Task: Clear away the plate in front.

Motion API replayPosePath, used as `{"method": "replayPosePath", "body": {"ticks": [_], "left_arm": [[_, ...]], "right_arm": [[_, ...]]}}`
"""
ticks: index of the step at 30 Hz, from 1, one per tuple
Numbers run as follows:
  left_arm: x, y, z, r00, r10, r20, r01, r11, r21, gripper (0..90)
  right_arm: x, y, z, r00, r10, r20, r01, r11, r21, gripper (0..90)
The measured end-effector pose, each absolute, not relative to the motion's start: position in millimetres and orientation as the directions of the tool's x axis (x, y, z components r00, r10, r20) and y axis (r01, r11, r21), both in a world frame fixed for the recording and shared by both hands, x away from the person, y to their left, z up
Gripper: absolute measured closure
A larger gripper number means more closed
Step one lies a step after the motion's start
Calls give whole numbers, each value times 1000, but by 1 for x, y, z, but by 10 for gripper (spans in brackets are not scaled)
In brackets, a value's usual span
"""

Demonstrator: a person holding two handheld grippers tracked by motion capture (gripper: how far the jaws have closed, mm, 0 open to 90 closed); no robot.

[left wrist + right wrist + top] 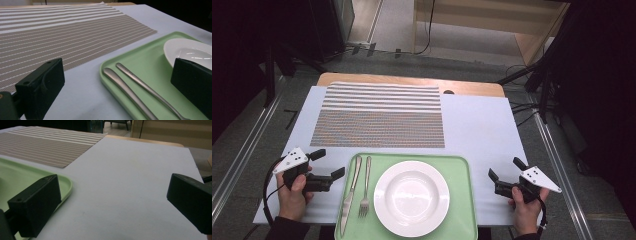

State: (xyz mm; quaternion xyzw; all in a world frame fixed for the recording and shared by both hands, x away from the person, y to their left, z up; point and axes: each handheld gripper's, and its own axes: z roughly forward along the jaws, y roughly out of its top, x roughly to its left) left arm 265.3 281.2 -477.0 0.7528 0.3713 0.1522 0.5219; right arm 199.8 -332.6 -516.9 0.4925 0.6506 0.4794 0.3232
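A pale green tray lies at the table's near edge and holds a white plate, a knife and a fork side by side at its left. Behind it lies a striped grey placemat. My left gripper rests just left of the tray, open and empty; its own view shows the knife handle, fork handle, plate and tray between the jaws. My right gripper sits right of the tray, open, facing bare table with the tray corner at left.
A pale blue sheet covers the wooden table. Metal rails run along both sides. Dark stands and cables crowd the far right, past the table. The placemat also lies far left in the right gripper view.
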Motion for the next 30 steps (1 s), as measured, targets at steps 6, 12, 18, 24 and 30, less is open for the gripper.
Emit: {"method": "replayPosePath", "body": {"ticks": [6,12,18,24,30], "left_arm": [[263,296,-480,658,736,-158,399,-163,902,0],[263,309,-483,640,752,-161,407,-154,900,0],[263,326,-485,606,779,-160,425,-147,893,0],[262,336,-485,592,784,-184,427,-112,897,0],[263,332,-486,595,785,-173,432,-131,892,0]], "right_arm": [[200,-332,-517,-307,950,52,335,57,941,0],[200,-332,-517,-307,950,53,338,57,939,0],[200,-334,-518,-313,948,64,337,48,940,0],[200,-334,-518,-313,948,62,333,48,942,0],[200,-333,-517,-315,947,59,335,53,941,0]]}}
